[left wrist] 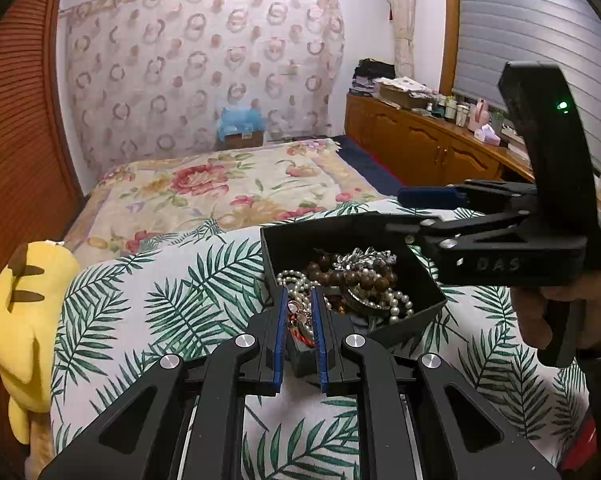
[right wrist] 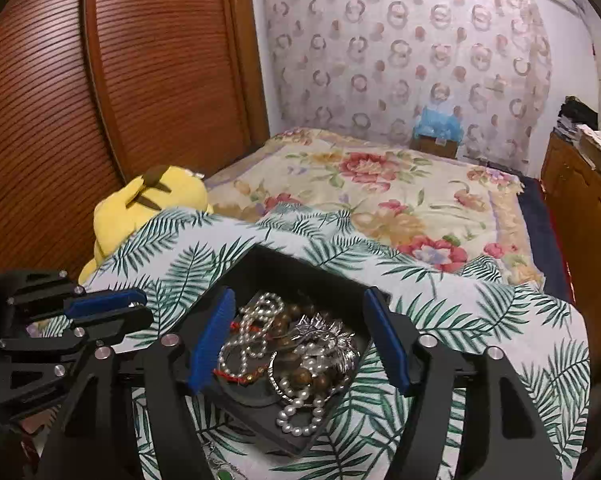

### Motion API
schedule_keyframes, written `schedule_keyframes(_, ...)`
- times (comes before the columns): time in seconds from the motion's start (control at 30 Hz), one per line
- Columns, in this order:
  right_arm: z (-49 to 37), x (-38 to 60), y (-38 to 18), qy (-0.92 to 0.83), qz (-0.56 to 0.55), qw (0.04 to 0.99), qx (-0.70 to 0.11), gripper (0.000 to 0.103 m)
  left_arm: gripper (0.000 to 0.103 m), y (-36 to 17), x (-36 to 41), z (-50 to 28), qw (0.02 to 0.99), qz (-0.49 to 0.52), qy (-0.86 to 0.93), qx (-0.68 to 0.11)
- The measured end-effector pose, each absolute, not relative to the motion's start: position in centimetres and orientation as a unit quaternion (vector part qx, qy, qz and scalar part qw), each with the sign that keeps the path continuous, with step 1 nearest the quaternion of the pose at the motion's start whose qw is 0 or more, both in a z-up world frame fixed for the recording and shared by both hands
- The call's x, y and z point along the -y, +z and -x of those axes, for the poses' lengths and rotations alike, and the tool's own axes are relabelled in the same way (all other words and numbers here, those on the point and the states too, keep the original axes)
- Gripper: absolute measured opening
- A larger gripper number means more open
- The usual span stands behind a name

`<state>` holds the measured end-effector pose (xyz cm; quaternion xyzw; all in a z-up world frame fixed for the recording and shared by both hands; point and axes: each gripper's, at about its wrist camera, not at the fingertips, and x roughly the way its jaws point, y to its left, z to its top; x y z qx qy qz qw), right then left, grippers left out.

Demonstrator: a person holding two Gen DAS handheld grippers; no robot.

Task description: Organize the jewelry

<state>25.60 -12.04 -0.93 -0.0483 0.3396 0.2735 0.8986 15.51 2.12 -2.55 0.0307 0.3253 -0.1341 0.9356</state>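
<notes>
A black open-topped tray (right wrist: 274,270) is set on a leaf-printed cloth (right wrist: 460,320), one corner turned toward the near edge. It is heaped with tangled jewelry: white pearl strands (right wrist: 260,320), brown wooden beads (right wrist: 300,378), a silver metal piece (right wrist: 332,338) and a red cord (right wrist: 236,374). One pearl loop (right wrist: 300,420) is draped over the tray's near wall.

The palm-print cover (right wrist: 480,312) lay bare right of the black tray (right wrist: 276,264); a yellow plush toy (right wrist: 148,200) crowded its left edge.
</notes>
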Motion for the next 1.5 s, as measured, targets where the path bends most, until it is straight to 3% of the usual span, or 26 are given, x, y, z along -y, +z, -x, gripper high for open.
schedule_keyframes(0.47,-20.5,16.1,-2.3,0.245,0.071,0.908,-0.333,0.069,0.013,-2.4,0.3,-17.9,0.935,-0.041,-0.15,-0.319)
schedule_keyframes(0.53,-20.0,16.3,-2.5,0.25,0.072,0.906,-0.335,0.061,0.031,-2.3,0.5,-17.9,0.935,-0.04,-0.152,-0.318)
schedule_keyframes(0.6,-19.2,16.4,-2.9,0.258,0.074,0.901,-0.34,0.061,0.042,-2.3,0.4,-17.6,0.936,-0.037,-0.152,-0.314)
schedule_keyframes(0.7,-17.9,15.8,-3.9,0.275,0.083,0.892,-0.35,0.053,0.043,-2.4,0.1,-17.2,0.935,-0.036,-0.152,-0.318)
schedule_keyframes(0.87,-15.3,15.2,-6.2,0.297,0.095,0.873,-0.375,0.048,0.045,-2.8,-0.5,-15.3,0.933,-0.037,-0.154,-0.323)
schedule_keyframes(1.03,-13.8,14.5,-7.8,0.308,0.115,0.856,-0.398,0.032,0.048,-3.8,-0.5,-13.3,0.928,-0.046,-0.163,-0.332)
schedule_keyframes(1.37,-11.8,13.7,-9.0,0.317,0.139,0.84,-0.418,0.029,0.048,-7.3,1.0,-11.8,0.907,-0.064,-0.184,-0.372)
schedule_keyframes(1.4,-11.7,13.6,-9.0,0.316,0.142,0.841,-0.417,0.019,0.048,-7.6,1.1,-11.9,0.906,-0.066,-0.185,-0.375)
schedule_keyframes(1.5,-11.3,13.6,-8.9,0.315,0.154,0.841,-0.413,0.013,0.048,-8.4,1.6,-11.9,0.9,-0.072,-0.192,-0.385)
